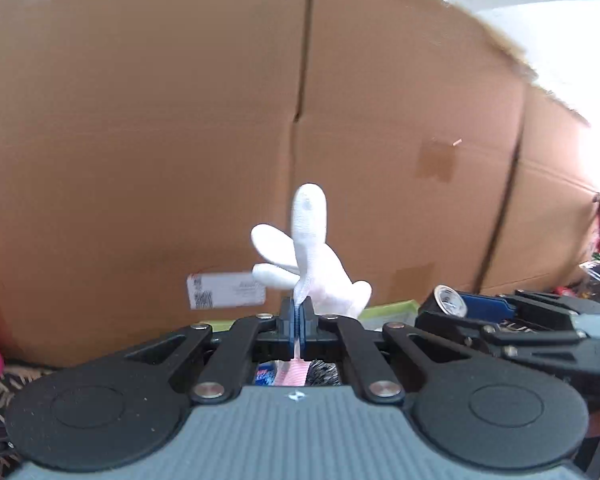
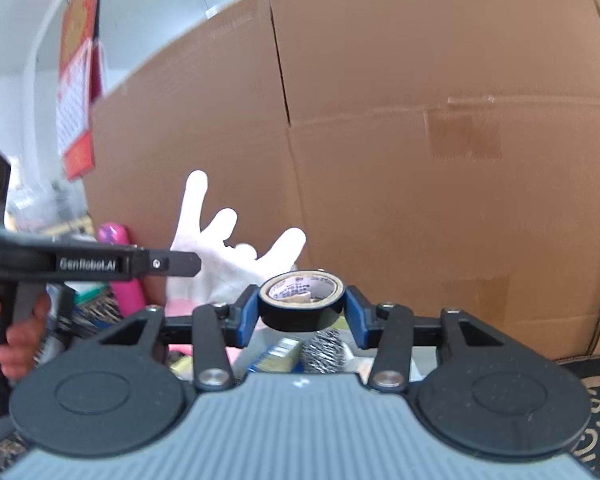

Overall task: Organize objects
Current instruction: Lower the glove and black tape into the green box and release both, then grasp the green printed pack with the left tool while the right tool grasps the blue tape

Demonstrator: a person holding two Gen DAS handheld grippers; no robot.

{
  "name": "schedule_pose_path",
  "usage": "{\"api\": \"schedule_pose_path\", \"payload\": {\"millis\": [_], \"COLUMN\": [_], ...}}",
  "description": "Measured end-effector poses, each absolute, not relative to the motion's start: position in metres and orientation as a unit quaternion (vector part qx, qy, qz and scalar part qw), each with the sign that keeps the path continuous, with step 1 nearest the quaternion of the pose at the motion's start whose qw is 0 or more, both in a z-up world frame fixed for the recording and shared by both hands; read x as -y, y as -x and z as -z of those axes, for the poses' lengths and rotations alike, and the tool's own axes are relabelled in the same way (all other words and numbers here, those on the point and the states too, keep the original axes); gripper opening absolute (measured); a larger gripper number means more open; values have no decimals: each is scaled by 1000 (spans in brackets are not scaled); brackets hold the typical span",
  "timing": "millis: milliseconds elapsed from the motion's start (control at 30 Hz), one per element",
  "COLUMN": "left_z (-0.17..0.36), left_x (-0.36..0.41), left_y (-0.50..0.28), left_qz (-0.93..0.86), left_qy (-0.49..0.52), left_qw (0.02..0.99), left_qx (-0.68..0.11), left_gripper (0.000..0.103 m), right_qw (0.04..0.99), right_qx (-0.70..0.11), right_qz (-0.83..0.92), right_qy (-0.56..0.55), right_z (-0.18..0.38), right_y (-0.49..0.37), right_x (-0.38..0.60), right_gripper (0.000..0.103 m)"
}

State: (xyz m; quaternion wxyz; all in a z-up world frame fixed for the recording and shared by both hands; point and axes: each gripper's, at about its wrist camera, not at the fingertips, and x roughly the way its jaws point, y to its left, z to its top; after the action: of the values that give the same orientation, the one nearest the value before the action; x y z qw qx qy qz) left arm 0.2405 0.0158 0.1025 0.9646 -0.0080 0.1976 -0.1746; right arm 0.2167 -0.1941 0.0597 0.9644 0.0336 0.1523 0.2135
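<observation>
Ahead, a tall cardboard box (image 1: 180,120) fills both views like a wall, leaving open room only above its top edge. The left gripper (image 1: 299,322) is clenched on a thin fold of a white glove (image 1: 312,256), whose fingers stand up in front of the cardboard. The right gripper (image 2: 302,312) grasps a roll of black tape (image 2: 302,300) by its sides, lying flat between the blue pads. Below the 2 grippers the clutter is blurred and mostly hidden; a pink object (image 2: 120,264) stands beside the box.
</observation>
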Motion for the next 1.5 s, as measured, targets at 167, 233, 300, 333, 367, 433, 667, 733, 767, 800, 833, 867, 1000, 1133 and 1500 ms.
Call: {"api": "schedule_pose_path", "payload": {"millis": [167,233,300,333,367,433,667,733,767,800,833,867,1000,1133,1500], "left_z": [-65,-50,-41,-37,-33,-26,-18,-20,-22,-23,-25,-27,-37,-48,-75], "left_x": [-13,-16,-15,-14,-12,-9,-3,-1,0,2,3,4,5,7,-1], "left_y": [-276,-282,-288,-290,-292,-296,-297,-294,-292,-290,-288,-285,-272,-257,-184], "left_qz": [151,148,145,144,143,139,123,122,120,117,114,112,109,101,117], "left_qy": [-7,-9,-8,-9,-12,-19,-39,-43,-44,-47,-50,-54,-57,-56,0], "left_qw": [954,950,948,947,946,946,952,955,955,956,957,958,962,966,973], "left_qx": [-259,-275,-284,-287,-290,-294,-276,-268,-267,-265,-262,-258,-243,-231,-198], "left_gripper": [1,1,1,1,1,1,68,72,74,75,76,78,82,87,92], "right_qw": [959,956,954,953,952,951,954,954,954,954,955,955,958,962,974], "right_qx": [-202,-219,-232,-239,-246,-258,-255,-253,-254,-255,-255,-253,-239,-221,-152], "right_qz": [-200,-195,-189,-186,-181,-170,-157,-156,-156,-153,-151,-151,-157,-161,-169], "right_qy": [-13,-6,-1,2,5,14,23,23,22,20,18,17,13,11,9], "right_z": [-28,-16,-7,-3,1,9,17,15,14,13,11,9,-5,-21,-59], "right_y": [-242,-251,-259,-263,-268,-273,-274,-272,-272,-272,-270,-268,-256,-238,-153], "right_x": [180,177,174,173,173,170,174,175,176,176,177,178,182,185,205], "right_gripper": [45,45,45,45,45,54,99,101,102,102,103,103,103,103,103]}}
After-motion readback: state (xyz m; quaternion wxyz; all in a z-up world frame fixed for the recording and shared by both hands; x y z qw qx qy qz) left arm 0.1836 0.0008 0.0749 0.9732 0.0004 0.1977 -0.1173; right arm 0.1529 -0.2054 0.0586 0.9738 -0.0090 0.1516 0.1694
